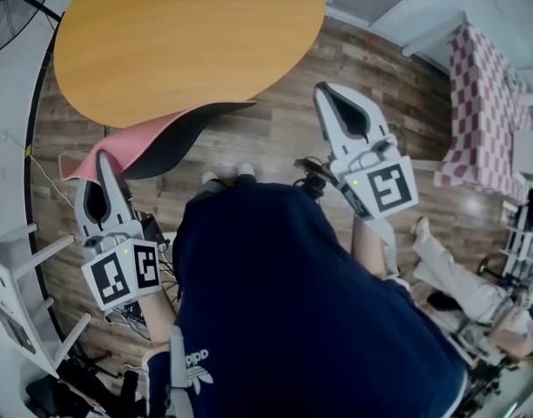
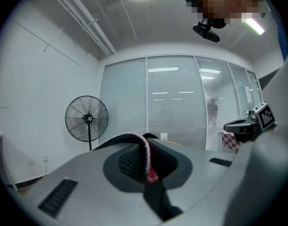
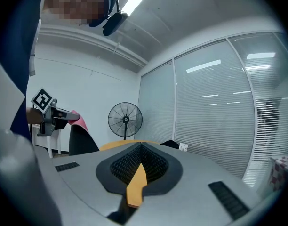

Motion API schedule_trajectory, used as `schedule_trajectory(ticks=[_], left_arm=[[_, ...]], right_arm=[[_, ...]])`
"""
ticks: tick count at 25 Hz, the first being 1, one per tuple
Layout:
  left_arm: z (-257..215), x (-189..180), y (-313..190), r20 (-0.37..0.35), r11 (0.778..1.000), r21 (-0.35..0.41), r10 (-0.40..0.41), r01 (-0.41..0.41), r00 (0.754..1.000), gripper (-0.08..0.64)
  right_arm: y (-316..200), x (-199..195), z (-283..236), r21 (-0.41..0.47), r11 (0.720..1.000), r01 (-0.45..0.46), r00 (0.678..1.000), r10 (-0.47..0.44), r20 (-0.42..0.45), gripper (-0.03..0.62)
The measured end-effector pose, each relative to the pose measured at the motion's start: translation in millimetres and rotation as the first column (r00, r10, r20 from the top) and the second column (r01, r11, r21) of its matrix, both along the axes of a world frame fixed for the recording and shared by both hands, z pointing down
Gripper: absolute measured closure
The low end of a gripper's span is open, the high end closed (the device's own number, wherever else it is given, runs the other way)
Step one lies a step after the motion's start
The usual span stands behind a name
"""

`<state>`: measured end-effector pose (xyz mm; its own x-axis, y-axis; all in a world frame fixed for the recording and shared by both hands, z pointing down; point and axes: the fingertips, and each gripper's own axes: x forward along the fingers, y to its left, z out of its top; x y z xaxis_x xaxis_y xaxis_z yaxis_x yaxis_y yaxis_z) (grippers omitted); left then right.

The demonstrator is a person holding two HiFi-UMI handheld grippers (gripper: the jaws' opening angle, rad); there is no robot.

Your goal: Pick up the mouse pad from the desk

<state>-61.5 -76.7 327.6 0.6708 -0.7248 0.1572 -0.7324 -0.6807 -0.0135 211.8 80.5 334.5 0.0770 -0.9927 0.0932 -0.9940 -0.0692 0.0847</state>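
Pink-and-black soft mouse pad between the left gripper jaws, just before the round wooden table edge, right gripper to the pad's right

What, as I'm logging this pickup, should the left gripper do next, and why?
Probably raise the left gripper a bit, jaws shut: it pinches the mouse pad by one end, while the far end sags close to the desk edge.

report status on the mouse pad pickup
Left gripper shut on mouse pad, its edge between the fingers. Right gripper shut, empty. Pad hanging off the round table. No obstruction seen.
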Motion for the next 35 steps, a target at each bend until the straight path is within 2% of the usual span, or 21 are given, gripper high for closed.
schedule_trajectory(ticks=[4,11,16,26,35], left_arm=[[-6.7,2.8,3.3,-0.003,1.000,0.021,0.002,-0.002,1.000,0.535],[-7.0,8.1,3.0,-0.019,1.000,0.007,0.000,0.000,1.000,0.535],[-5.4,20.2,2.0,-0.022,1.000,0.005,0.015,-0.015,1.000,0.535],[1.7,37.6,-3.4,-0.014,0.999,-0.025,0.037,-0.037,0.999,0.535],[6.1,50.7,-10.9,-0.019,0.998,-0.047,0.050,-0.051,0.999,0.535]], right_arm=[[-0.3,-1.4,2.1,-0.007,1.000,0.011,1.000,-0.011,0.003,0.589],[-2.9,3.9,6.8,-0.030,0.999,0.027,1.000,-0.027,0.006,0.589],[-10.5,13.9,3.0,-0.045,0.998,0.040,0.999,-0.041,-0.023,0.589],[-22.4,13.5,19.7,-0.068,0.997,0.043,0.999,-0.041,0.026,0.589],[-22.0,24.1,32.4,-0.089,0.996,0.007,0.999,-0.003,0.049,0.589]])
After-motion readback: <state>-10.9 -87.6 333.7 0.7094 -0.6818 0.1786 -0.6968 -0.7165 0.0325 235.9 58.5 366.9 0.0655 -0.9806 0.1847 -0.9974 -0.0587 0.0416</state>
